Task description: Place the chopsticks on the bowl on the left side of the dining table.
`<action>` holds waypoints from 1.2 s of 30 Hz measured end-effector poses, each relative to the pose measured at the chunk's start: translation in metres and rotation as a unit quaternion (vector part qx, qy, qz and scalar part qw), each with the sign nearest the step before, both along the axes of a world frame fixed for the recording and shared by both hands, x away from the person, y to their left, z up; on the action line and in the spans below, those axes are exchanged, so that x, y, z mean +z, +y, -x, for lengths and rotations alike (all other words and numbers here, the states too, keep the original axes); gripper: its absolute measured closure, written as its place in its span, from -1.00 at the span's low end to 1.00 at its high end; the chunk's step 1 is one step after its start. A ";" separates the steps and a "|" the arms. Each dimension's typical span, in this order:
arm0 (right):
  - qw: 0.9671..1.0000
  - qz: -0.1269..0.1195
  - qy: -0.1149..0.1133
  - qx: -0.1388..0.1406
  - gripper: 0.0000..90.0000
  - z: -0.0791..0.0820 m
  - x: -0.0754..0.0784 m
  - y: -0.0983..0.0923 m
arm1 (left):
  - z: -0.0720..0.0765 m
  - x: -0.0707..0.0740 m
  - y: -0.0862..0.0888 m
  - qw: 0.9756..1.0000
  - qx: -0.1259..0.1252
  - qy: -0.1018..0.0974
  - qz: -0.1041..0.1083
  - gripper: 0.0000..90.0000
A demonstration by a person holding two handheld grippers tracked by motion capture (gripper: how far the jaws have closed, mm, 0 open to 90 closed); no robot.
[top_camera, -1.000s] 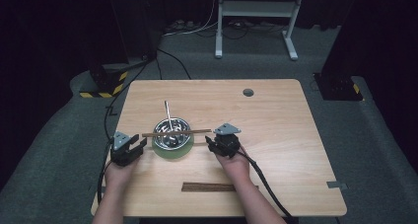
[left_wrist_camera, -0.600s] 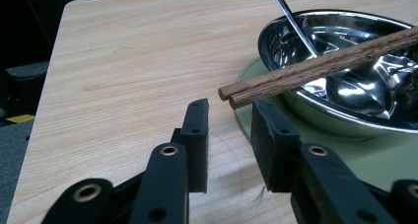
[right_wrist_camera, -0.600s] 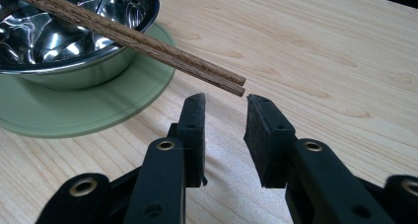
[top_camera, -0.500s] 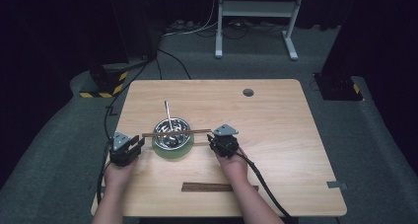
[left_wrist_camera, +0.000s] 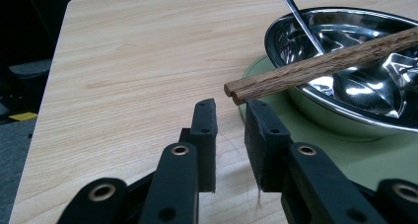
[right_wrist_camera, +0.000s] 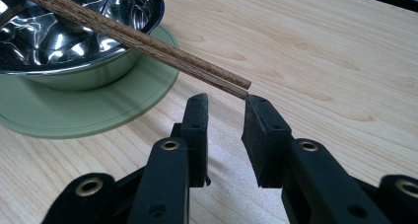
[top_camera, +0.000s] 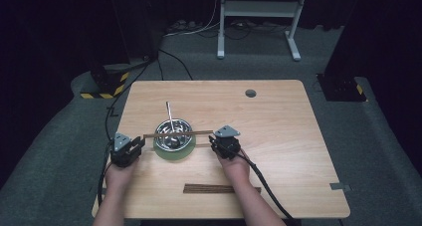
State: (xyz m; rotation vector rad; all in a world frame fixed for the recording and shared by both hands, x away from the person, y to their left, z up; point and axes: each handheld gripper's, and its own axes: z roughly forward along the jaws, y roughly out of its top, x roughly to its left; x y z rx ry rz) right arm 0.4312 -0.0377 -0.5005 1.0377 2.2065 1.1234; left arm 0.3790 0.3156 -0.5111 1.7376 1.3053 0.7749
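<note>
A pair of dark brown wooden chopsticks (top_camera: 177, 134) lies across the rim of a shiny steel bowl (top_camera: 172, 135), side by side, the grain showing along their slim, squared lengths. Their long axis runs straight left to right across the worktop (top_camera: 278, 131) in the high view, one end past the bowl's left edge and the other past its right. The bowl is round and mirror-bright, dented with reflections, and stands on a flat, pale green round mat (top_camera: 174, 153). A thin metal handle (top_camera: 169, 115) leans out of the bowl toward the far side. The worktop is light wood with a fine straight grain, rounded corners and a small round hole (top_camera: 250, 93) near its far edge.

The left hand-held gripper (top_camera: 133, 147) sits just short of the chopsticks' left ends; in the left gripper view its black, matte jaws have just been closing and stand a small gap apart, with the blunt cut ends (left_wrist_camera: 235, 90) just beyond the tips and nothing pinched between the pads. The right hand-held gripper (top_camera: 219, 145) sits at the right ends; its jaws have also drawn inward to a narrow gap, and the thinner tips (right_wrist_camera: 241, 87) hover just above and past its pads, untouched.

Nearer the person, a second set of dark wooden sticks (top_camera: 221, 188) lies flat on the worktop, also pointing left to right.
</note>
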 end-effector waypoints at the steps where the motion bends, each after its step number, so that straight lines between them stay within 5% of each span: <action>1: 1.000 0.000 0.000 0.000 0.58 0.000 0.000 0.000 | 0.000 0.000 0.000 1.000 0.000 -0.001 -0.001 0.65; 36: 1.000 0.003 -0.005 0.000 0.64 -0.001 -0.004 0.004 | -0.002 0.000 0.002 1.000 0.005 -0.002 0.002 0.69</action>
